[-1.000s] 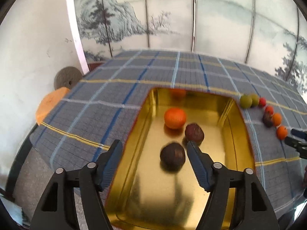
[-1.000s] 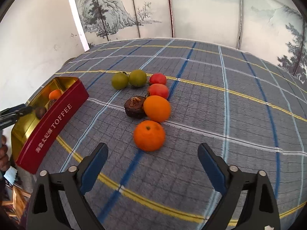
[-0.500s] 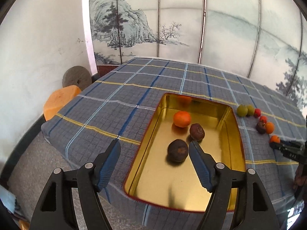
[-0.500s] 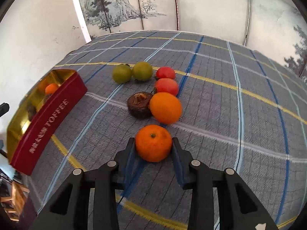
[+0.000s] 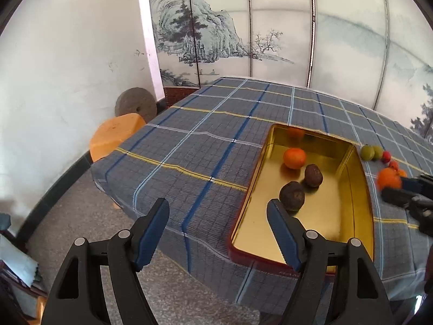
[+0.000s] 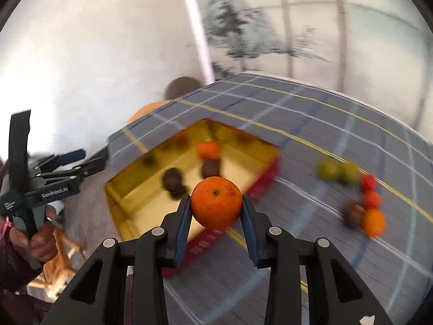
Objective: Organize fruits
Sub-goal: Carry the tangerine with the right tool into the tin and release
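Note:
My right gripper (image 6: 216,211) is shut on an orange mandarin (image 6: 216,202) and holds it in the air near the right edge of the gold tin tray (image 6: 130,203). In the left wrist view the tray (image 5: 351,216) holds an orange (image 5: 294,158) and two dark brown fruits (image 5: 291,195). The right gripper with the mandarin (image 5: 388,179) shows there at the far right. My left gripper (image 5: 217,226) is open and empty, off the table's near edge, left of the tray. Several fruits (image 6: 362,203) remain in a row on the cloth.
The table has a blue plaid cloth (image 5: 205,140). An orange stool (image 5: 116,132) and a grey stone disc (image 5: 135,105) stand by the white wall at the left. A painted folding screen (image 5: 243,27) stands behind the table.
My right gripper closed on the mandarin, lifted it and swung left toward the tray. My left gripper pulled back and away from the tray, still open.

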A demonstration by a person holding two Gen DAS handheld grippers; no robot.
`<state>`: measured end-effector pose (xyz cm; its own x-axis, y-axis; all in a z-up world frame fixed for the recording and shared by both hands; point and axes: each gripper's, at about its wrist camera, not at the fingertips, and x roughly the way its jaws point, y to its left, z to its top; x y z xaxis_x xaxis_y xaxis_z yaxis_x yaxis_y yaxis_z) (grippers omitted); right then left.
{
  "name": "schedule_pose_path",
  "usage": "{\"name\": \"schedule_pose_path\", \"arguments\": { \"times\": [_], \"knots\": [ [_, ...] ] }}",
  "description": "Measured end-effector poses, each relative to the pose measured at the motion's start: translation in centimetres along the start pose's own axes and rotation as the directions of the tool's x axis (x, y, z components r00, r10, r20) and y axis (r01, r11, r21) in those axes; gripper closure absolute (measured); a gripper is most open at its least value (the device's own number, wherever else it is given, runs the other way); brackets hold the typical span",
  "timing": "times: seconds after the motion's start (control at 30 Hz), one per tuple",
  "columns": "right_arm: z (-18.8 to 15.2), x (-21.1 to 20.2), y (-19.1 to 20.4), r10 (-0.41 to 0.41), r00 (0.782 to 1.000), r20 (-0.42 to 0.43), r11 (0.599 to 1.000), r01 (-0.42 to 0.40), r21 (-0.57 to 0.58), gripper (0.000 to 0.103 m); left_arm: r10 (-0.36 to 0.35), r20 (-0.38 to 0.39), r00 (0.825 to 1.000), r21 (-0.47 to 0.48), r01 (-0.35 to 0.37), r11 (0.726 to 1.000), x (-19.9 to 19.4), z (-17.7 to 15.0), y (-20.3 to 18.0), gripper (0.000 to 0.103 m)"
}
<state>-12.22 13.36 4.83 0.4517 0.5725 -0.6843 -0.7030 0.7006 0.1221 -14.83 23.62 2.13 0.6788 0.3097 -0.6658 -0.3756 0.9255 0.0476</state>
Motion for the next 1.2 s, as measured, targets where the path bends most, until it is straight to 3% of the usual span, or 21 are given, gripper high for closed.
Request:
{"name": "schedule_pose_path", "arguments": {
  "times": [0.23, 0.57, 0.8, 0.9, 1.07, 1.2],
  "knots": [
    [0.2, 5.9, 3.5, 0.001, 0.992, -0.126, 0.996, -0.012, -0.083, 0.069, 0.013, 0.026, 1.000, 0.010, -0.013, 1.000, -0.9, 0.0, 0.1, 0.021],
    [0.7, 9.2, 3.9, -0.038, 0.984, -0.176, 0.998, 0.028, -0.059, 0.067, 0.031, 0.041, 0.999, 0.048, -0.033, 0.998, -1.0, -0.4, -0.2, 0.017],
    [1.2, 6.6, 3.5, -0.002, 0.998, -0.060, 1.000, 0.002, -0.008, 0.047, 0.032, 0.040, 0.999, 0.068, -0.035, 0.997, -1.0, -0.4, -0.7, 0.016],
    [1.1, 5.1, 3.1, 0.002, 1.000, -0.013, 1.000, -0.002, 0.003, 0.045, 0.034, 0.040, 0.999, 0.086, -0.038, 0.996, -1.0, -0.5, -1.2, 0.015],
    [-0.8, 2.0, 0.8, -0.069, 0.997, 0.039, 0.997, 0.068, 0.036, 0.037, 0.028, 0.045, 0.999, 0.114, -0.033, 0.993, -1.4, -0.7, -1.9, 0.015],
    [-3.6, -0.6, -3.7, -0.167, 0.985, 0.032, 0.979, 0.162, 0.123, 0.037, 0.016, 0.044, 0.999, 0.138, -0.022, 0.990, -1.6, -0.7, -2.7, 0.015]
  ]
}}
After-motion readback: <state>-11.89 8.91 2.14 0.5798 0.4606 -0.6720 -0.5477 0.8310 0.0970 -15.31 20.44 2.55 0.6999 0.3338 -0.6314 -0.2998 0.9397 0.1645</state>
